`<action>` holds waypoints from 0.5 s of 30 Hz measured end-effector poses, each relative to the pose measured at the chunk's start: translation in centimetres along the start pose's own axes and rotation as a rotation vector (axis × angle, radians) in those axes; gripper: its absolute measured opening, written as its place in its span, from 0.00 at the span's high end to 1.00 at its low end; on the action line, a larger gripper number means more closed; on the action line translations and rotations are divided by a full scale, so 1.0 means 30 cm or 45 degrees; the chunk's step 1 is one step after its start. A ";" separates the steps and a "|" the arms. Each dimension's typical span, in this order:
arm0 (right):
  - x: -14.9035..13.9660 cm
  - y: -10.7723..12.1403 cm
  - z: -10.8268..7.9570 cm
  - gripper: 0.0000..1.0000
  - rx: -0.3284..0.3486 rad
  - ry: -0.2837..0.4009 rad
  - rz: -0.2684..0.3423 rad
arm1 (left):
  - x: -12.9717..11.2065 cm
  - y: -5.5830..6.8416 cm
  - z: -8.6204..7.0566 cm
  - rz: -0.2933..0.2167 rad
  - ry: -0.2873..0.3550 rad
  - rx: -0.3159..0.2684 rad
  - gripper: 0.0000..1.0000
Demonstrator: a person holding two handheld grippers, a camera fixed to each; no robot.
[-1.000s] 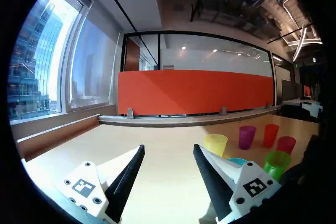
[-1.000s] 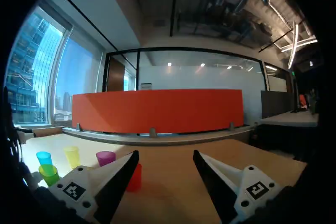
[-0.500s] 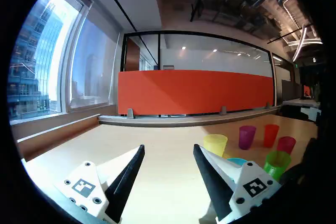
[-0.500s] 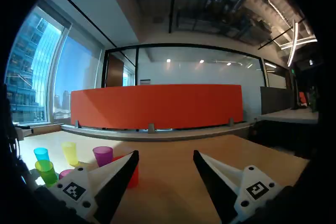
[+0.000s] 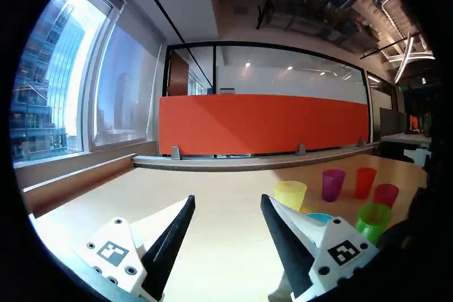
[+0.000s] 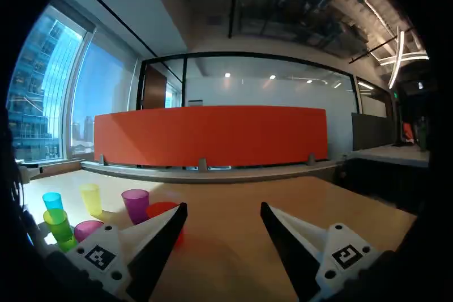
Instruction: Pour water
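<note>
Several coloured plastic cups stand grouped on a pale wooden table (image 5: 215,188). In the left gripper view they sit to the right: yellow cup (image 5: 290,194), purple cup (image 5: 333,184), red cup (image 5: 365,182), pink cup (image 5: 386,194), green cup (image 5: 374,220), and a blue cup (image 5: 320,217) half hidden behind a finger. My left gripper (image 5: 226,207) hangs open over bare table. In the right gripper view the cups stand at the lower left: blue cup (image 6: 52,201), yellow cup (image 6: 90,199), purple cup (image 6: 136,204), green cup (image 6: 56,225), pink cup (image 6: 86,228), red cup (image 6: 160,210). My right gripper (image 6: 222,211) is open and holds nothing.
An orange partition panel (image 5: 260,123) runs along the table's far edge on a grey rail (image 6: 215,174). Tall windows (image 5: 51,98) and a wooden ledge (image 5: 73,180) line the left side. Another desk (image 6: 390,157) stands at the far right.
In the right gripper view the cups have shifted up and slightly right in the frame, and the pink cup has come into sight. The left gripper has stayed still.
</note>
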State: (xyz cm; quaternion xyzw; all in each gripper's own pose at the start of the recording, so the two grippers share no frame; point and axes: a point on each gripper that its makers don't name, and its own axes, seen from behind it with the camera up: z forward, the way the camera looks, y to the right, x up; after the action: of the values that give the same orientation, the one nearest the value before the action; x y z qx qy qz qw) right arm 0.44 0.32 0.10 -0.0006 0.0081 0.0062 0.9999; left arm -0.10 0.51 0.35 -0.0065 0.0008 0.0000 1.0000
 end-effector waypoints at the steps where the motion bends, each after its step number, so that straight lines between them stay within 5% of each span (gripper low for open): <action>1: -0.001 0.000 0.000 0.00 0.000 -0.003 -0.003 | 0.000 0.000 0.000 0.000 0.000 0.000 0.15; 15: -0.007 0.003 -0.003 0.00 -0.017 -0.017 -0.016 | 0.000 0.001 -0.003 0.000 0.000 0.000 0.15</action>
State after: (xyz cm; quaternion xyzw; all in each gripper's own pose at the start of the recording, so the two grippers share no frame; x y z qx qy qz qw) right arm 0.22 0.42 0.02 -0.0071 0.0014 -0.0001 1.0000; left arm -0.10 0.55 0.26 -0.0065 0.0008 0.0000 1.0000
